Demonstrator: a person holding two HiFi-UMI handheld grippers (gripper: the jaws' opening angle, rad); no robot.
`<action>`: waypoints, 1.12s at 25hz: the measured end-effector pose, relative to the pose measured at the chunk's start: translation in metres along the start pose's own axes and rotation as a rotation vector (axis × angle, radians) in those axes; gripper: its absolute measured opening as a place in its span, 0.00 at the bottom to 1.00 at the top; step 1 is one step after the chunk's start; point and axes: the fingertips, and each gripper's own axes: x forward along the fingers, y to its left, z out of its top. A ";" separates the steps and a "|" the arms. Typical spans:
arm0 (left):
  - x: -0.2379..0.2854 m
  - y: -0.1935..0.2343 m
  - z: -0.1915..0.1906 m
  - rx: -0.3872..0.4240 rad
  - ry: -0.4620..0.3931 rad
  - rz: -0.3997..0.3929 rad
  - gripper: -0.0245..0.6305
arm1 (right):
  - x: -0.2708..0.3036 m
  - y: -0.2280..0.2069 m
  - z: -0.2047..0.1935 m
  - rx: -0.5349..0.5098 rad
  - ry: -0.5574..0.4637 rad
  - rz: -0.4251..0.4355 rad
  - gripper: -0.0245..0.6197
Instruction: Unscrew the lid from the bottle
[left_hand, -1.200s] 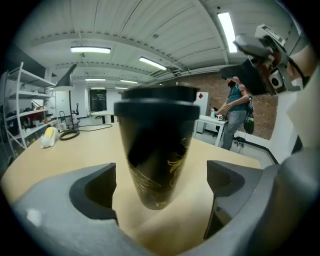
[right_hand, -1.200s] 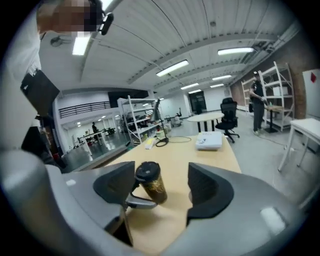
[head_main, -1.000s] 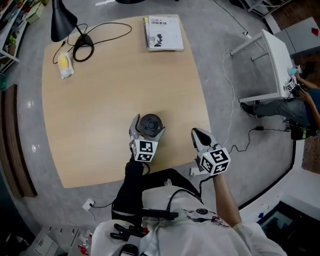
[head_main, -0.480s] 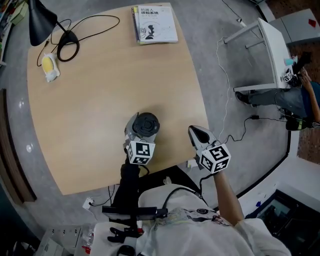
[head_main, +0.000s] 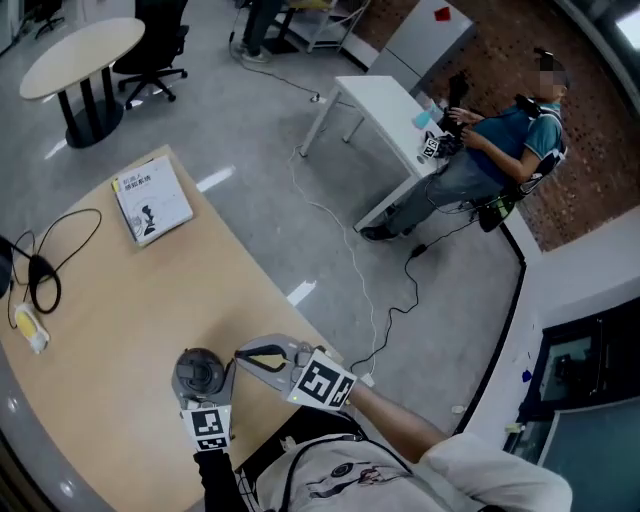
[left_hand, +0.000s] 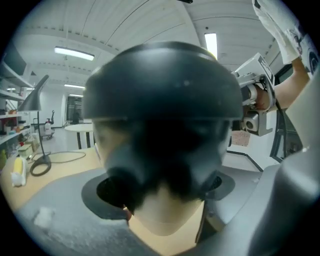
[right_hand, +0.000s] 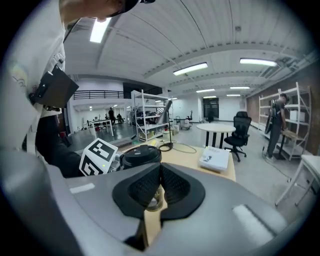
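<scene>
The pale wooden table (head_main: 110, 300) fills the lower left of the head view, with a booklet (head_main: 152, 200) lying near its upper corner. At the table's lower edge the left gripper (head_main: 202, 388) is clamped around the bottle (left_hand: 167, 212), a pad against each side, while the right gripper (head_main: 250, 355) just to its right has its jaws pressed together on nothing, tips pointing left. The bottle stands upright and blocks most of the left gripper view, its dark lid (head_main: 200, 370) on top, close beside the right gripper's tips
</scene>
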 end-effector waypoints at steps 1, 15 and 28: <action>0.007 -0.009 0.019 0.030 -0.033 -0.031 0.67 | -0.009 -0.006 0.013 -0.033 -0.029 -0.001 0.05; -0.018 -0.150 0.103 0.163 -0.041 -0.152 0.67 | -0.111 0.061 0.048 -0.364 0.003 0.473 0.76; -0.072 -0.194 0.167 0.351 -0.090 -0.427 0.68 | -0.157 0.110 0.117 -0.543 -0.092 0.954 0.75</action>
